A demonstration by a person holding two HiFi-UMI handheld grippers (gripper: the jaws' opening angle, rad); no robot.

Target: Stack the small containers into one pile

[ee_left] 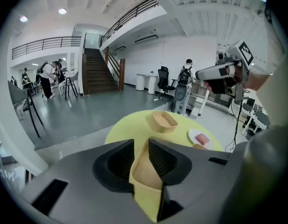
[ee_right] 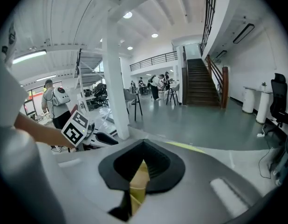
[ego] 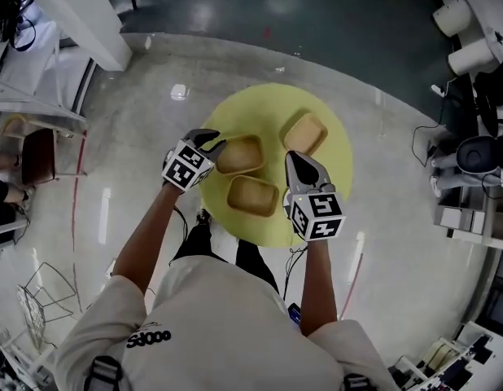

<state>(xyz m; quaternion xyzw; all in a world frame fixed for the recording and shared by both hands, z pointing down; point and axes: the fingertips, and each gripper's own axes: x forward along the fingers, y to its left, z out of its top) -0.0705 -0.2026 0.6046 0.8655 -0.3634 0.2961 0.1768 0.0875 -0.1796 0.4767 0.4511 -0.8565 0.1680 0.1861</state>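
Note:
Three shallow tan containers lie apart on a round yellow table: one at the left, one nearer me, one at the far right. My left gripper hovers at the left container's left rim with its jaws apart. In the left gripper view that container's tan wall shows through the gap, and I cannot tell whether the pads touch it. The far container lies beyond. My right gripper is shut, empty, between the near and far-right containers; its tips meet.
A white plate with a pink piece sits on the table's right side. Grey polished floor surrounds the table. A chair and wire racks stand at the left, equipment and cables at the right. People and a staircase are far off.

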